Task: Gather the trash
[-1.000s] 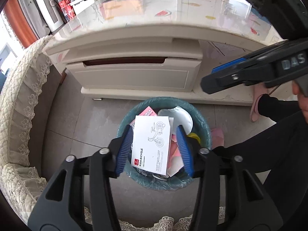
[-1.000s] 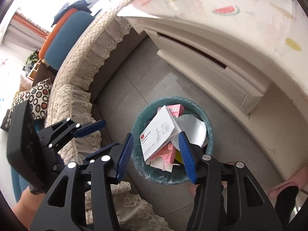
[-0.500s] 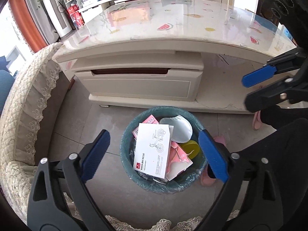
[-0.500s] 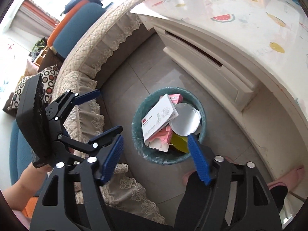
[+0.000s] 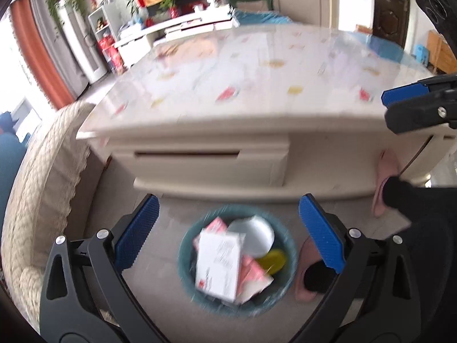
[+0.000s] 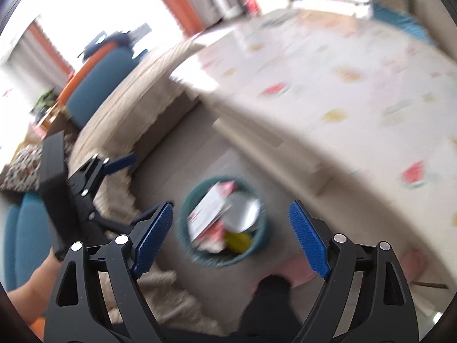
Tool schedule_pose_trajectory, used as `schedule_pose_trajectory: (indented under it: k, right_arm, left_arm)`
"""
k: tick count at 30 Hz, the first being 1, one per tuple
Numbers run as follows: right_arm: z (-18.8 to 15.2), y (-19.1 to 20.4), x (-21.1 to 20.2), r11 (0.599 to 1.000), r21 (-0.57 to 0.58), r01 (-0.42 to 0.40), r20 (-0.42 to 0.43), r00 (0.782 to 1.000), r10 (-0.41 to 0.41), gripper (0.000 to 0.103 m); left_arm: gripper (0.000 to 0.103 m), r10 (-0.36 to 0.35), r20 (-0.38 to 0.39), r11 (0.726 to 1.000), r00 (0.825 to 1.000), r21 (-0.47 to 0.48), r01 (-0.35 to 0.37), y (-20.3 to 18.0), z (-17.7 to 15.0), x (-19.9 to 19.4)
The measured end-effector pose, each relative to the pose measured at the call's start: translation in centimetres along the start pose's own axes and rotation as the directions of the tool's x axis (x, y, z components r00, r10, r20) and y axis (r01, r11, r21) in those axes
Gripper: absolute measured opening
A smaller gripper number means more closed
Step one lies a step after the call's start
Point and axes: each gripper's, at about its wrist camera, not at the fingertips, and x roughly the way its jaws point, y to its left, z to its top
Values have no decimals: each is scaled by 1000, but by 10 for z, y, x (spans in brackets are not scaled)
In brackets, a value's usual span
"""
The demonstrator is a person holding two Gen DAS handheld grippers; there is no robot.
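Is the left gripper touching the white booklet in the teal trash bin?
Apart. The left wrist view shows the left gripper open, with floor between its pads and the white booklet lying in the teal bin.

A blurred view looks down along the left tongs [image 5: 227, 233], whose two blue-padded fingers [image 5: 137, 234] stand wide apart with nothing between them. Below and between them, on the grey tiled floor [image 5: 160, 300], sits a round teal bin [image 5: 185, 274]. Inside it lie a white booklet [image 5: 218, 265], pink packaging [image 5: 252, 274], a white disc [image 5: 254, 234] and something yellow [image 5: 272, 260]. Behind the bin stands a cream table [image 5: 257, 91] with a fruit-patterned top and a drawer [image 5: 200, 168]. A lace-edged sofa [image 5: 37, 194] curves along the left. The right tongs [image 5: 405, 105] enter at the right edge, and a pink slipper [image 5: 384, 183] lies beneath them.
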Motion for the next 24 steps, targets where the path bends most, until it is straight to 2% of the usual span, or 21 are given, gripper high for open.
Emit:
schedule_pose_trajectory:
  k: [4,8,12,15,20,24]
  right_arm:
    - [11,-41,-44,990,106,95,134,985,-109,88]
    - [14,-84,-76,968,195,159,197,960,-198,88]
    - [15,-116,-95,944,239,225,215,936,-278,88]
    - [13,-141,-105,907,287,309,235,895,-379,88]
    - [14,-176,-105,864,329,382,255,845,-471,89]
    - [14,-198,-94,846,348,403,255,828,-499,89]
  left_arm:
    - [96,-31,77,998,997,49,27,-31,45,-3]
    - [96,-56,130,993,990,107,42,-63,82,-1]
    - [96,-98,171,985,980,160,71,-93,115,7]
    - [96,-130,189,981,973,168,99,-112,139,19]
    - [96,-177,208,975,962,170,143,-137,165,38]
    - [96,-191,202,971,961,181,155,-156,174,61]
